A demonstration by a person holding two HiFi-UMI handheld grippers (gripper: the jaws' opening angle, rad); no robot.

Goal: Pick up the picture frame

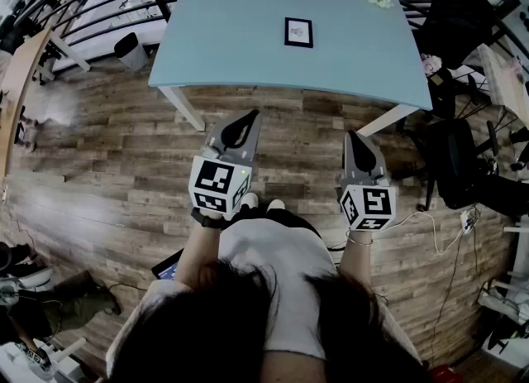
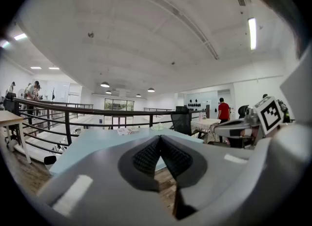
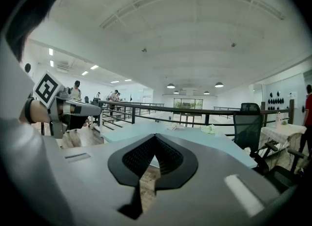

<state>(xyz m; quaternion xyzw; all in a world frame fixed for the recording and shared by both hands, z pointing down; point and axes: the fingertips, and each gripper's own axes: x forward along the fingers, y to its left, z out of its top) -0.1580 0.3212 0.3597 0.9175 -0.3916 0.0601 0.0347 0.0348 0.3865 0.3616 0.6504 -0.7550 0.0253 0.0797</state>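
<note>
I find no words or numbers that can be read. The cubes on my left hand-held gripper [image 1: 248,118] and right hand-held gripper [image 1: 352,136] bear only black-and-white square markers. Any print in the picture frame [image 1: 298,31], upper middle on the desk [image 1: 223,38], is too small to read.

place: open office mezzanine | railing [image 3: 195,109] | office chair [image 3: 248,125] | blue table [image 1: 231,34] | wood floor [image 1: 107,174]

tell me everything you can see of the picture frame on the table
The picture frame is small and rectangular, with a black border around a pale inside that has a small dark image at its middle. Its material is too small to tell. It seems to lie flat, face up, near the middle of the light blue table, edges roughly square to it. Only the table touches it. The left hand-held gripper and the right hand-held gripper are far short of it, over the floor.
</note>
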